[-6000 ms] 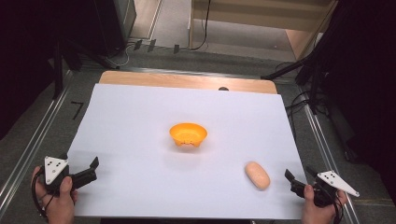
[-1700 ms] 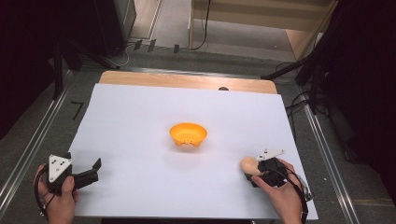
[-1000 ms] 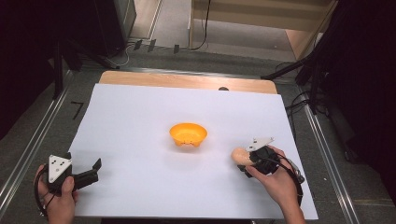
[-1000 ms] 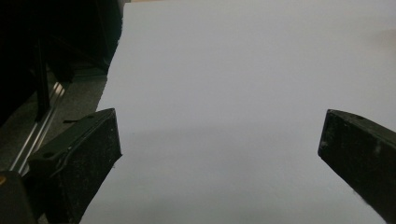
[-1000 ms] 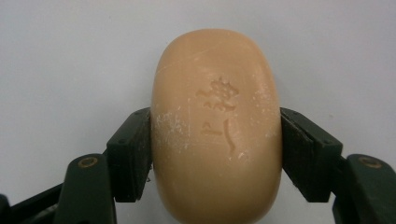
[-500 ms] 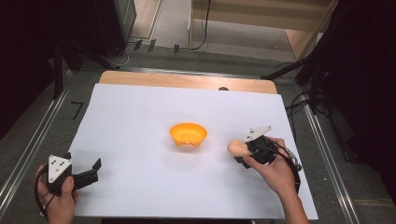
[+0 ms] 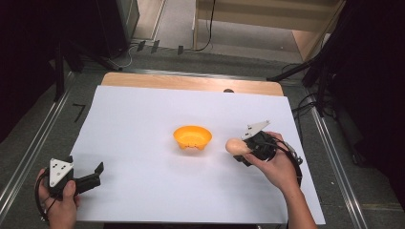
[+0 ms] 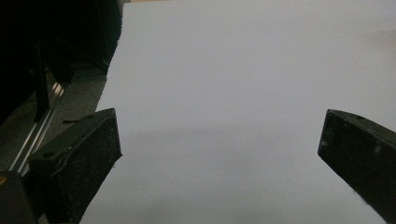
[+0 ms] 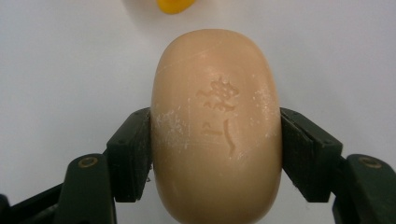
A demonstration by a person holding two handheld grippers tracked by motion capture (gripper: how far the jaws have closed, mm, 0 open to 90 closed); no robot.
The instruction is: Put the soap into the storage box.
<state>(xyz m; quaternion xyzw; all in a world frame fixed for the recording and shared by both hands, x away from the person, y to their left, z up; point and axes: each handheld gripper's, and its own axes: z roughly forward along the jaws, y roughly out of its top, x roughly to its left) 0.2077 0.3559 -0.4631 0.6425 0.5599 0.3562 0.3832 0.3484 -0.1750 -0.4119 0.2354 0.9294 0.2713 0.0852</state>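
A: On the white sheet (image 7: 143, 124) that covers the table, right of centre: the right gripper (image 7: 241, 151), jaws closed on a bar of soap (image 7: 235, 146). Soap is pale peach, oval, smooth.

B: Grip confirmed from the right gripper view. Both black pads press the soap's (image 9: 217, 126) long sides, one to each flank, with the bar's rounded end sticking out past the pads. A stamped mark shows on its upper face (unreadable, a bit chalky around it).

A: Soap off the sheet or resting?

B: Cannot tell from the high view. It sits at the tip of the gripper, just right of the orange bowl (image 7: 192, 137), near but not touching it. A sliver of the bowl (image 9: 175, 6) shows at the top edge of the right gripper view, straight ahead of the soap.

A: Bowl position: roughly mid-sheet, upright, open side up.

B: Left gripper (image 7: 95, 174): near corner of the sheet on the person's left, held in the left hand (image 7: 59, 198), well apart from bowl and soap. Grey three-cornered plate on top.

A: Its jaws?

B: Wide apart. Left gripper view shows the two black jaws at either side of the frame, bare white sheet (image 8: 243, 93) between them, nothing gripped.

A: Right hand (image 7: 274, 164) wraps the gripper body from behind; forearm comes in from the bottom edge.
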